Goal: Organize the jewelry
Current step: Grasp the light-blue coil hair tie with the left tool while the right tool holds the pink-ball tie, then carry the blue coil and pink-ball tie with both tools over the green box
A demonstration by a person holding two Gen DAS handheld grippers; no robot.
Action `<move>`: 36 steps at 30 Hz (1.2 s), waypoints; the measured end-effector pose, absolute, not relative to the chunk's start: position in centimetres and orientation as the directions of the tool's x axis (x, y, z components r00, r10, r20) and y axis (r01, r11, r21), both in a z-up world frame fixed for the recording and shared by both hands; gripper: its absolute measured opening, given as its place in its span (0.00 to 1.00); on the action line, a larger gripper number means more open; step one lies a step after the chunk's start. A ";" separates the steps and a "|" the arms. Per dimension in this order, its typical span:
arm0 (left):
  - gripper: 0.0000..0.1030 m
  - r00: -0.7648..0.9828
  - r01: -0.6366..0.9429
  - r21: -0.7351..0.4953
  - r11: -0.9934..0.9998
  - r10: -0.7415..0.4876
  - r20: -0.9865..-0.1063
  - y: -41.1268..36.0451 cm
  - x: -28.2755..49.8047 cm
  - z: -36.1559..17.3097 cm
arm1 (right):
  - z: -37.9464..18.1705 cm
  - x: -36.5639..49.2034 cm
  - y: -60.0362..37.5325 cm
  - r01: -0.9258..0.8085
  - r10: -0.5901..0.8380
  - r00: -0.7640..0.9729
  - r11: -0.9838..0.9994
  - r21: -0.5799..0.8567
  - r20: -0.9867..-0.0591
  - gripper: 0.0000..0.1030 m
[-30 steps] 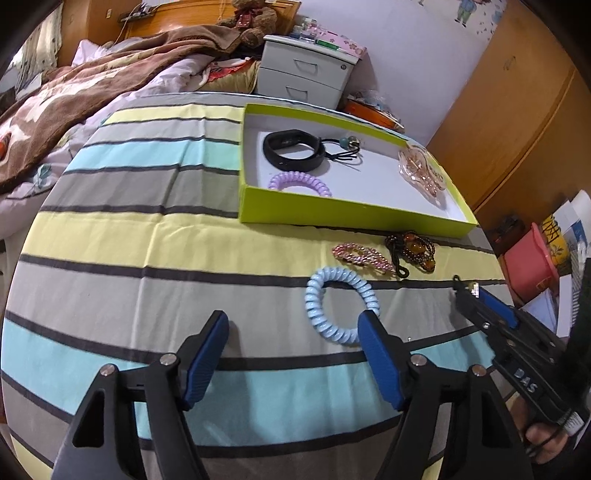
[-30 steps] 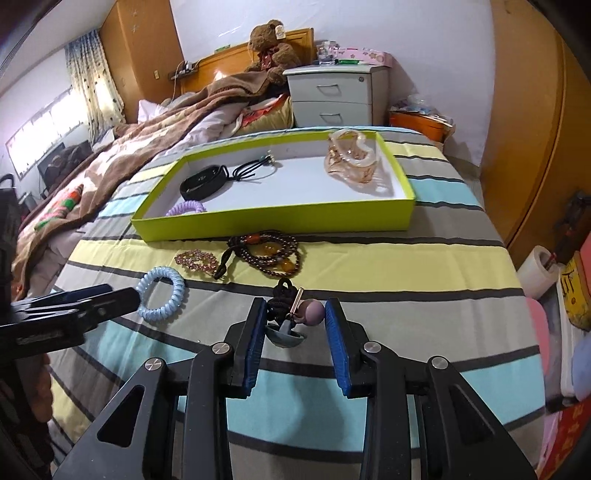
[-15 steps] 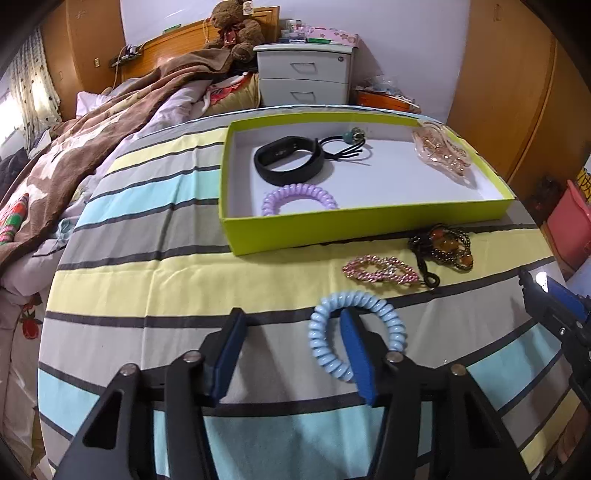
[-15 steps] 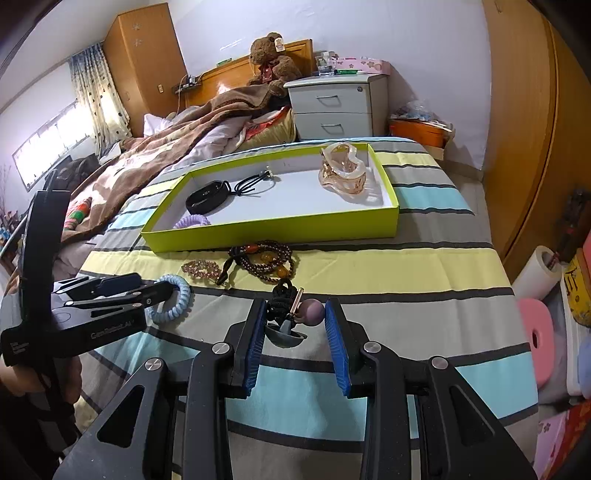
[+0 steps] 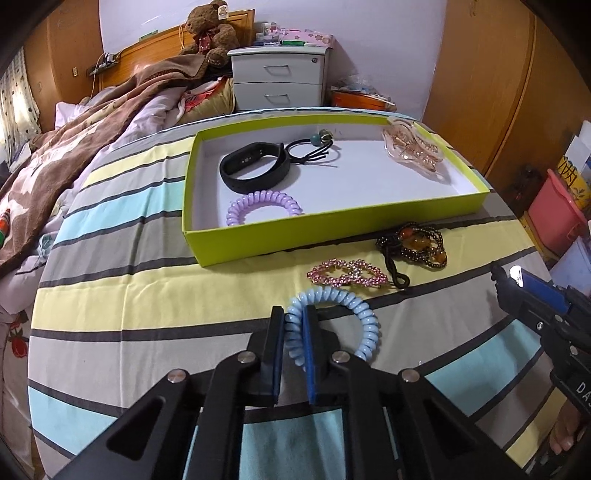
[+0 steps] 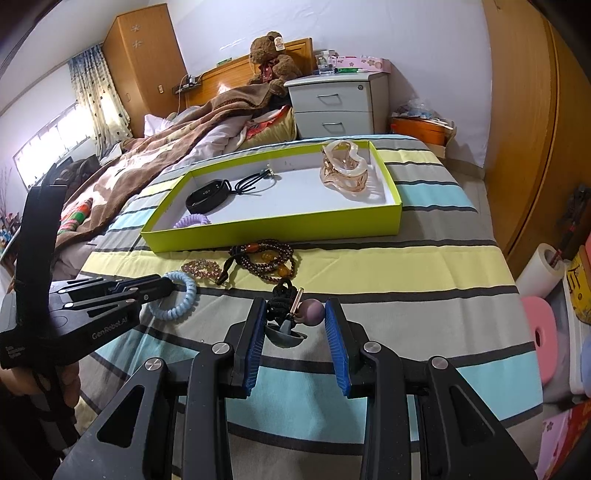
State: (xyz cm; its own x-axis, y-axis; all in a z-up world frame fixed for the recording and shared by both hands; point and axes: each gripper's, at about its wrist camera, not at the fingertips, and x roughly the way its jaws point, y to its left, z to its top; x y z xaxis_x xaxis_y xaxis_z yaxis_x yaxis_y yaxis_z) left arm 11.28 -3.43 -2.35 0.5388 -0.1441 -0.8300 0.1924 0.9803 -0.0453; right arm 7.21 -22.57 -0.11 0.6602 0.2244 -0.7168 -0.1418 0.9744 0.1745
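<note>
Striped bedspread [image 5: 110, 295], green tray [image 5: 332, 229] w/ jewelry. Left gripper [image 5: 293, 325] just closed, pinching blue coil hair tie [image 5: 365, 317]. Right gripper [image 6: 295, 325] half-open round a purple-bead charm [image 6: 312, 312], pads not touching.

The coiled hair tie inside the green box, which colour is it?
Light purple; the left wrist view shows it best.

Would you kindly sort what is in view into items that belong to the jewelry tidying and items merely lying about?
Job: green tray, blue coil band in the left tool, pink clip, bead bracelet, dark charm between the right tool's pads.

Lying about: teddy bear, nightstand, brown blanket.
</note>
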 end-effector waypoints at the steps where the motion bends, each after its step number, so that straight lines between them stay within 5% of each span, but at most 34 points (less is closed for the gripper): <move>1: 0.10 0.538 0.187 -0.053 0.981 -0.147 -0.830 -3.3 11.2 -2.3 | -0.1 7.3 -22.5 -0.142 0.225 0.660 0.974 0.174 -0.717 0.32; 36: 0.10 0.617 0.152 -0.152 0.977 -0.214 -0.757 -0.7 11.3 2.6 | 4.1 8.8 -20.6 -0.193 0.224 0.713 0.974 0.121 -0.665 0.32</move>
State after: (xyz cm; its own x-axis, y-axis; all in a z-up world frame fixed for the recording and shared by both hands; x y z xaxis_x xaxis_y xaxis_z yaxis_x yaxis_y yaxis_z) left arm 11.26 -0.66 2.57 0.6169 -0.2141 -0.7574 0.1517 0.9766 -0.1525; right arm 8.85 -20.55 4.14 0.7125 0.2236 -0.6651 -0.1929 0.9738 0.1208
